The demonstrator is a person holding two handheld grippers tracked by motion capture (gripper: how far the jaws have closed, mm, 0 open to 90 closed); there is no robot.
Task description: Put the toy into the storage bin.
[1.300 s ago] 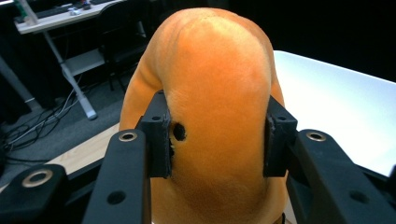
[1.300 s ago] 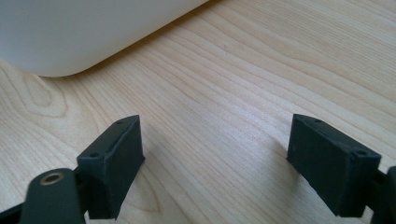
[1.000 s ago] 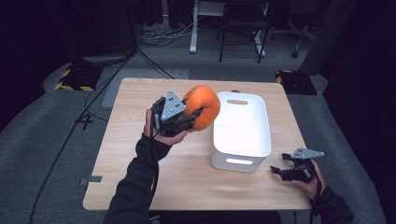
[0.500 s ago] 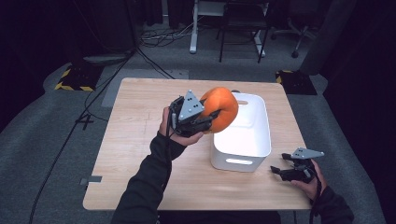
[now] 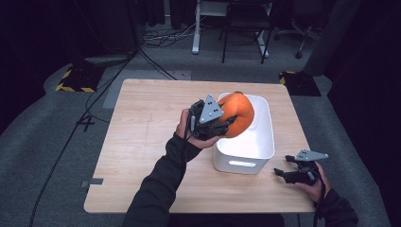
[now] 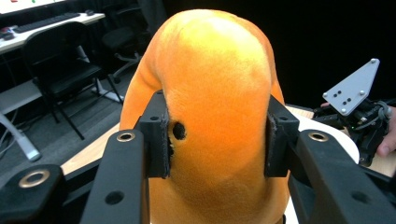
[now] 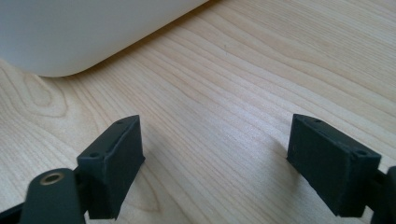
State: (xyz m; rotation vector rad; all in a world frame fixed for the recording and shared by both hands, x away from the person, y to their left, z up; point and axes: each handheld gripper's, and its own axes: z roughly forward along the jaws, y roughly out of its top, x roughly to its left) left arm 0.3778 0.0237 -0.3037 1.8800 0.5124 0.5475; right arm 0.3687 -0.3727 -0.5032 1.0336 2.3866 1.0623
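The left hand-held gripper (image 5: 226,124) is clamped on an orange plush toy (image 5: 238,114), one black jaw pressed into each flank; in the left gripper view the fuzzy orange body (image 6: 212,112) bulges up between the jaws and its lower end runs off the bottom edge, so its full shape cannot be made out. A small dark hole sits in the plush beside the jaw at 9 o'clock. From above, the toy hangs over the near-left part of a white bin (image 5: 262,151), and the gripper body covers the toy's left side. Whether the toy touches the bin's rim cannot be told.

At about 4 o'clock from the bin, near the desk's (image 5: 137,156) front right corner, the right hand-held gripper (image 5: 280,173) lies low in the person's hand (image 5: 313,185), jaws spread wide with nothing between them. Its own view looks across bare wood grain (image 7: 224,93) between the two jaws, with the bin's rounded lower wall (image 7: 88,28) at 11 o'clock, cut off by the top edge.

Behind the desk, at 12 o'clock, a chair (image 5: 243,23) stands in a dim room.
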